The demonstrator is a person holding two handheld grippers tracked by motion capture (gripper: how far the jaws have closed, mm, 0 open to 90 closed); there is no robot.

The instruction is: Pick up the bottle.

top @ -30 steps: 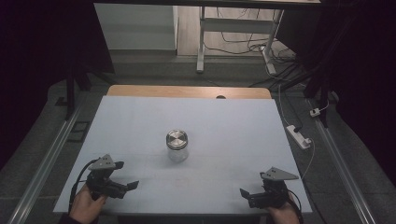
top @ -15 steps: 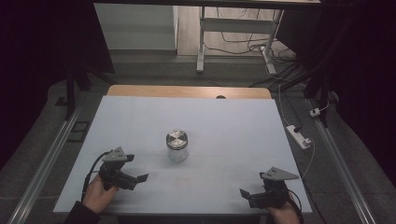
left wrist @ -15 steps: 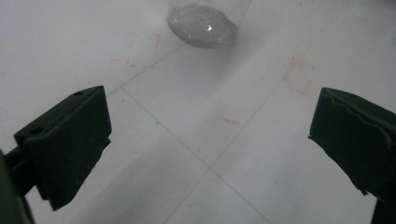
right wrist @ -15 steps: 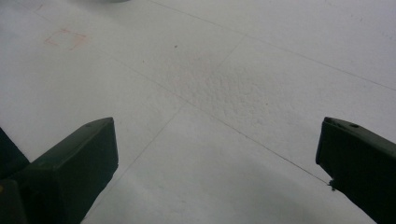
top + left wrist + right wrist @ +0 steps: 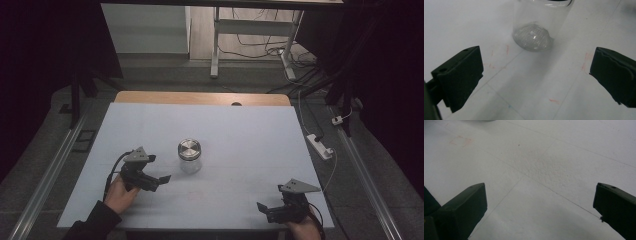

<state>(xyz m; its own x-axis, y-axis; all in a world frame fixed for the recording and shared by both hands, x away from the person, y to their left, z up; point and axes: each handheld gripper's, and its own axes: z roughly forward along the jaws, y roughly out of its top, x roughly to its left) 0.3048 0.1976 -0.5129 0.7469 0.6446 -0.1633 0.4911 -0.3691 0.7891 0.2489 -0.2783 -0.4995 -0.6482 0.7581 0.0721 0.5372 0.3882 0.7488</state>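
Standing upright at centre of white matte table [image 5: 240, 130]: clear glass jar [image 5: 189, 159], round brushed-metal lid, dimpled base. Aiming at jar from just beside: left gripper [image 5: 159, 181], black blocky jaws spread, empty. Resting near front edge: right gripper [image 5: 262, 208], jaws spread.

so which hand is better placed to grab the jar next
Left, probably. The left gripper sits open just beside the jar and points at it, while the right gripper is open but far off at the table's near edge.

White table [image 5: 240, 130] w/ lidded glass jar [image 5: 189, 155] upright.
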